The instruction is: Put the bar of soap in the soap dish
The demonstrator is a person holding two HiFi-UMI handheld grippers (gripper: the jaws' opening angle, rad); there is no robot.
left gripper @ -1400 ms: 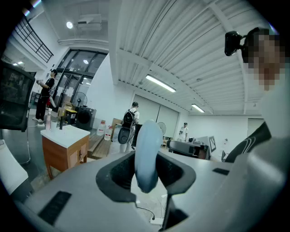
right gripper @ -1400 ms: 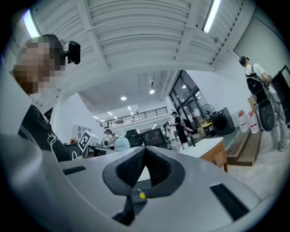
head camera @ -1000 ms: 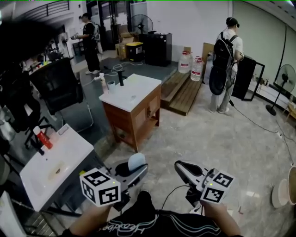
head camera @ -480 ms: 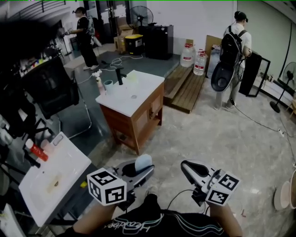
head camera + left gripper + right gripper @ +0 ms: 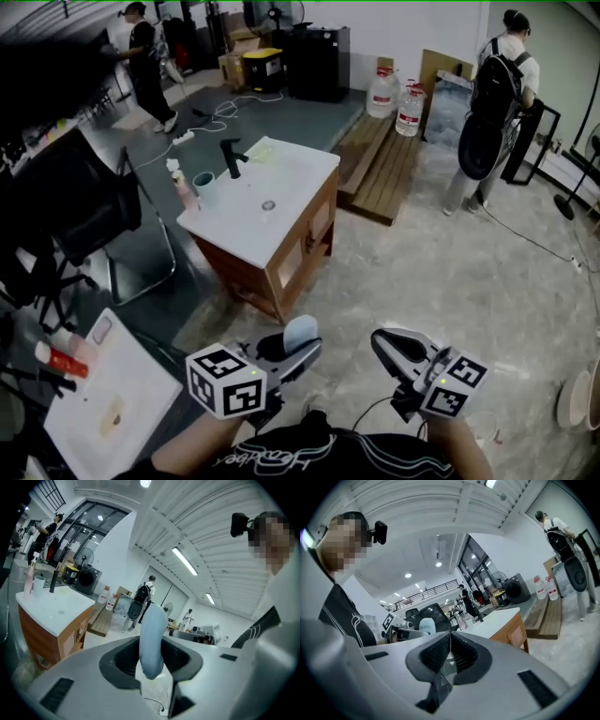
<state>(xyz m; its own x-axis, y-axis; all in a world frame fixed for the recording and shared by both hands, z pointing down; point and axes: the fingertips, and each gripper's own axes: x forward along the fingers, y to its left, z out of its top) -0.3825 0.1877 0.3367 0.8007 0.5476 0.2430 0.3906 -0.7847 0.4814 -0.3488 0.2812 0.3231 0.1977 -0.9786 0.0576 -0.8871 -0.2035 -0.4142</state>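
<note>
The left tongs [image 5: 151, 665] pinch the pale blue bar of soap [image 5: 152, 634] on edge between the pads, its rounded top standing clear above them. Just beside them, the right tongs [image 5: 449, 656] are pressed together with nothing between the ribbed pads. Both are held out low in front of the person, above the grey floor [image 5: 450, 281] and well apart from the wooden table [image 5: 281, 202] ahead. On its white top stand a black tap [image 5: 231, 157], a cup [image 5: 203, 184] and a pink bottle [image 5: 184, 192] – the soap is nowhere near that top yet
</note>
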